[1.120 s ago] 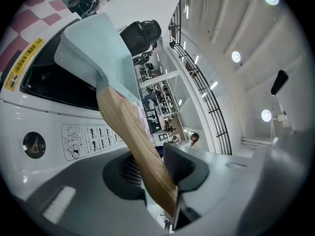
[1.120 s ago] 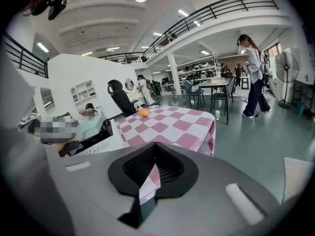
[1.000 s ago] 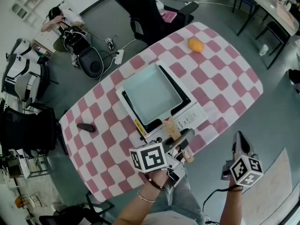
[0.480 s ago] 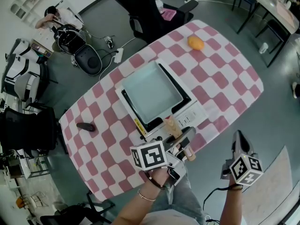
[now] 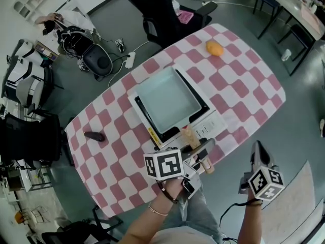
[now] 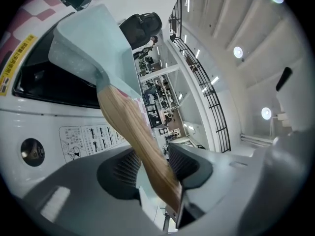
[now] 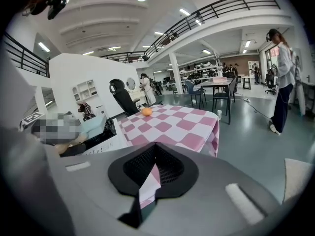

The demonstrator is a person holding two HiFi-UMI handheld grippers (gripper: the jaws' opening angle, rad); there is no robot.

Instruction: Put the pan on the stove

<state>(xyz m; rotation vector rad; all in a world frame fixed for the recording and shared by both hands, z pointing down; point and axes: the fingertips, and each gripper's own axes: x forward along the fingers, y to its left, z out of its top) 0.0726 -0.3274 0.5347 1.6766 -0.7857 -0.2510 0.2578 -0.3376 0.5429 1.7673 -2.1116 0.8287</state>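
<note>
A pale teal square pan (image 5: 165,100) rests on the black top of a white stove (image 5: 203,128) in the middle of the checkered table. Its wooden handle (image 5: 192,142) points toward the near edge. My left gripper (image 5: 200,154) stands at that handle. In the left gripper view the handle (image 6: 130,127) runs between the pads of the left gripper (image 6: 150,166). The jaws have just been opening, and a gap shows beside the handle. My right gripper (image 5: 259,149) hangs off the table's near right edge. In the right gripper view the right gripper (image 7: 153,168) is shut on nothing.
An orange (image 5: 214,48) lies at the table's far right end, and a small dark object (image 5: 94,135) lies at the left. The pink-and-white cloth (image 5: 244,85) hangs over the edges. A black office chair (image 5: 162,9) stands behind the table. A person (image 7: 283,77) stands far right.
The left gripper's jaws stand wider round the wooden handle than before. The pan stays on the stove. The right gripper has not moved.
</note>
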